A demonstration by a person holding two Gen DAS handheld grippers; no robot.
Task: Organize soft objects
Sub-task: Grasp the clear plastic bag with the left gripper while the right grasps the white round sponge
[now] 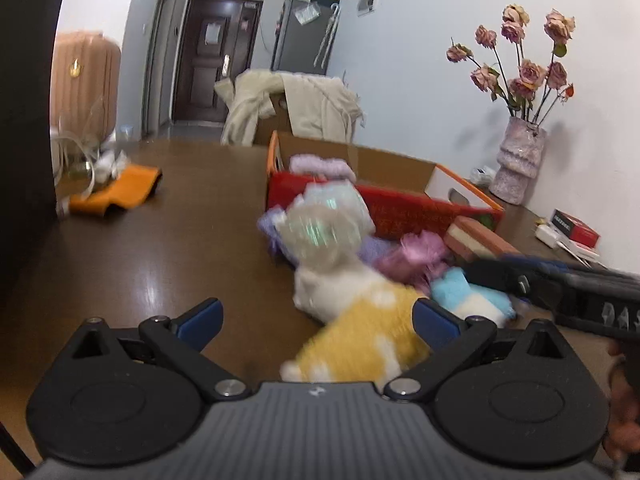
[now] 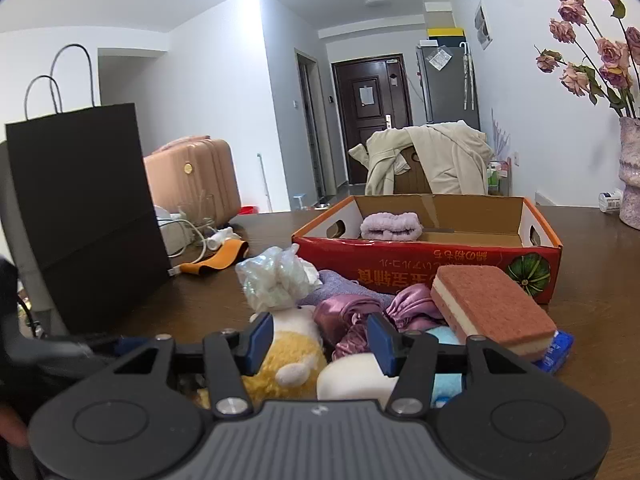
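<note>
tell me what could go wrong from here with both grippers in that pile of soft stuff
1. The left gripper and right gripper crowd the same pile; the right one's fingers already cross in front of the left, so they might collide.
2. The right gripper straddles the pink satin cloth, with the yellow plush toy right alongside; closing could pinch both.
3. The pink sponge rests tilted on the pile and may slide off if the cloth is pulled.

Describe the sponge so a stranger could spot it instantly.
Find the red cardboard box on the brown table. Leaning on the pile at its front wall is the sponge: a firm rectangular block, pinkish-brown faces sandwiching a white layer, unlike the floppy fabrics around it.
</note>
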